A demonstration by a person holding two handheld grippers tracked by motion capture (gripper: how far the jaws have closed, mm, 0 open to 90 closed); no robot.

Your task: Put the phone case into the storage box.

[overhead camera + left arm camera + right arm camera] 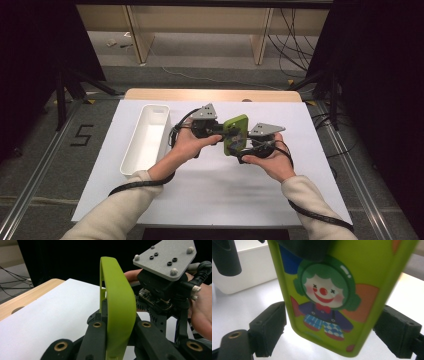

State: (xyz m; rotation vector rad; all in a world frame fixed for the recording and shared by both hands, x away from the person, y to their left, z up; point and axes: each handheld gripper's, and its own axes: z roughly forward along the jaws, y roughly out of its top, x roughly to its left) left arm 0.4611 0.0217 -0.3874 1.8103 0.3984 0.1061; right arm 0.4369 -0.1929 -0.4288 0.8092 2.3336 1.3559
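Left tool clamped on green clown case, right tool spread around its end, not touching

White oblong bin, white tabletop, floor cables

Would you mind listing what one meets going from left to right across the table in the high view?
White tray → left gripper → green case → right gripper, whose grey plate lies farthest right.
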